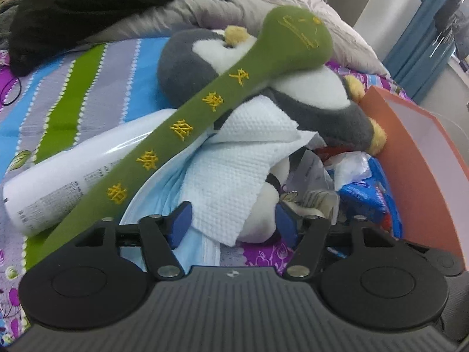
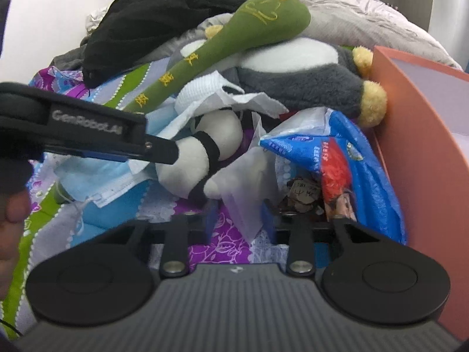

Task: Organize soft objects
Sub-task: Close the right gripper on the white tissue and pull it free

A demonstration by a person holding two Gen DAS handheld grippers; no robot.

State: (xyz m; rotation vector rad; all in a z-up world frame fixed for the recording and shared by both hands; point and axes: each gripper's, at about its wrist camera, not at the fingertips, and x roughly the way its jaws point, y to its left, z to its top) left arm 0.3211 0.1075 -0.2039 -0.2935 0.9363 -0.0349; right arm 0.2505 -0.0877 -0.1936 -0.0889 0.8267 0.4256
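Note:
A long green plush stick (image 1: 187, 123) with yellow embroidered characters lies slanted across a grey and white penguin plush (image 1: 307, 94) on the bed. A small white plush with black bands (image 2: 205, 152) lies below them, partly under a white paper towel (image 1: 234, 158) and a blue face mask (image 1: 164, 193). My left gripper (image 1: 233, 223) is open, its blue pads either side of the paper towel and small plush. It shows in the right wrist view (image 2: 164, 149) at the plush's left end. My right gripper (image 2: 239, 220) is open and empty, low over the bedspread.
An orange box (image 2: 416, 135) stands at the right, with a blue and red plastic bag (image 2: 346, 158) against it. A white spray can (image 1: 67, 176) lies left under the green stick. Black clothing (image 2: 152, 14) and a grey quilt (image 2: 366, 14) are piled behind.

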